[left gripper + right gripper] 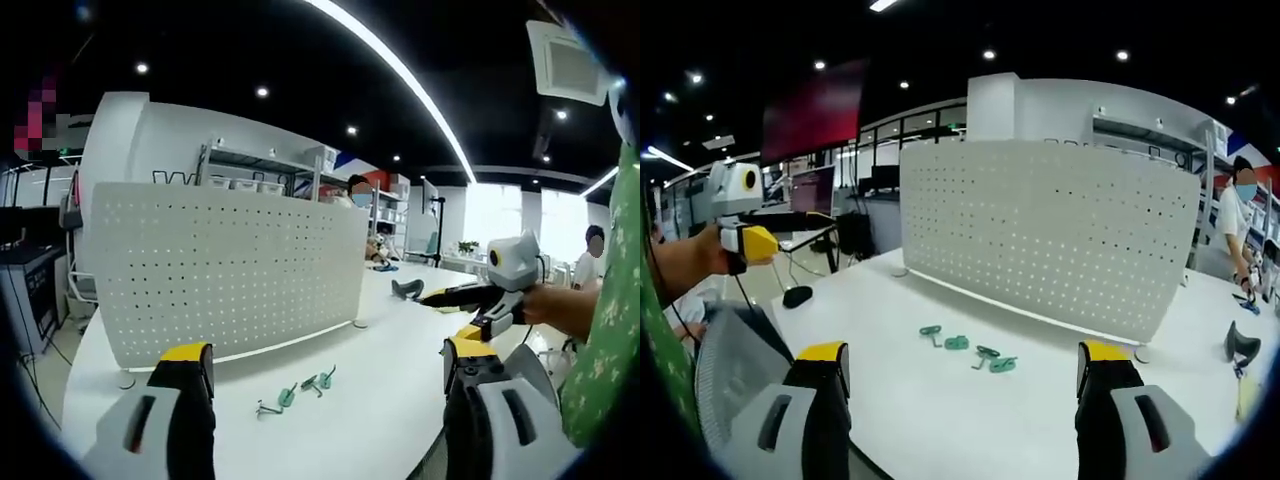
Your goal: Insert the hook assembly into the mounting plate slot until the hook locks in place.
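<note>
Hooks (965,350) loose before pegboard (1050,235); left tool (330,385), right tool (965,385) agape, empty.

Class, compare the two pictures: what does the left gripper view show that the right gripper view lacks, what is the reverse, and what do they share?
Left gripper view: a ceiling light strip, shelves behind the pegboard, and the right gripper held in a hand.
Right gripper view: a red panel, a black object on the table, and the left gripper.
Both: pegboard, green hooks lying on the white table, and open, empty jaws.
</note>
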Action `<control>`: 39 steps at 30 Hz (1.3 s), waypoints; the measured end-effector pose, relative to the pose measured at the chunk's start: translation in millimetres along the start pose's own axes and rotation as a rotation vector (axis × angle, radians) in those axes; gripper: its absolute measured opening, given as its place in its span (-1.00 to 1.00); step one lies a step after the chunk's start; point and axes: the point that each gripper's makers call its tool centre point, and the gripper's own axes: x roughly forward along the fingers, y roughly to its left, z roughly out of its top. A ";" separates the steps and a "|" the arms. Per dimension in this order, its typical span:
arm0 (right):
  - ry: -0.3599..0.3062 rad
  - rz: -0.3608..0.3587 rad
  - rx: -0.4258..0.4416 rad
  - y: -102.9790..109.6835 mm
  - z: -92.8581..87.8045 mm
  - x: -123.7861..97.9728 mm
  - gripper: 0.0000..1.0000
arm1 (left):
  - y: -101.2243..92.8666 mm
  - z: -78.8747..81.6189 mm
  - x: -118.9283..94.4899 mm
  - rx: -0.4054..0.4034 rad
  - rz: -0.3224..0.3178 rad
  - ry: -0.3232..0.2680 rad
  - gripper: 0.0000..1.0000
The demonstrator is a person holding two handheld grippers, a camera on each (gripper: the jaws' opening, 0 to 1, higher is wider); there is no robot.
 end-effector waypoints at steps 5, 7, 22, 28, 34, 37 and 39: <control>0.010 -0.014 -0.014 2.6 -3.2 2.4 0.92 | 2.3 1.2 0.0 0.003 -0.008 -0.001 0.96; 0.005 -0.019 -0.007 1.8 -1.1 1.8 0.92 | 2.9 1.4 0.6 0.004 -0.013 0.000 0.96; -0.006 -0.050 0.008 -1.8 2.4 -3.2 0.91 | 2.2 2.7 4.9 0.012 -0.043 -0.002 0.95; 0.002 -0.051 0.007 -1.7 -0.1 -1.1 0.91 | 2.8 1.9 4.7 0.017 -0.044 -0.002 0.94; -0.001 -0.050 0.005 -1.3 1.1 -1.5 0.91 | 0.9 -1.7 3.9 0.026 -0.046 -0.007 0.93; -0.001 -0.051 0.006 -1.4 0.9 -1.8 0.91 | -0.4 -10.8 5.5 0.039 -0.047 0.004 0.91; -0.002 -0.050 0.005 -0.9 1.2 -2.4 0.91 | -1.6 -14.3 5.6 0.036 -0.049 0.007 0.90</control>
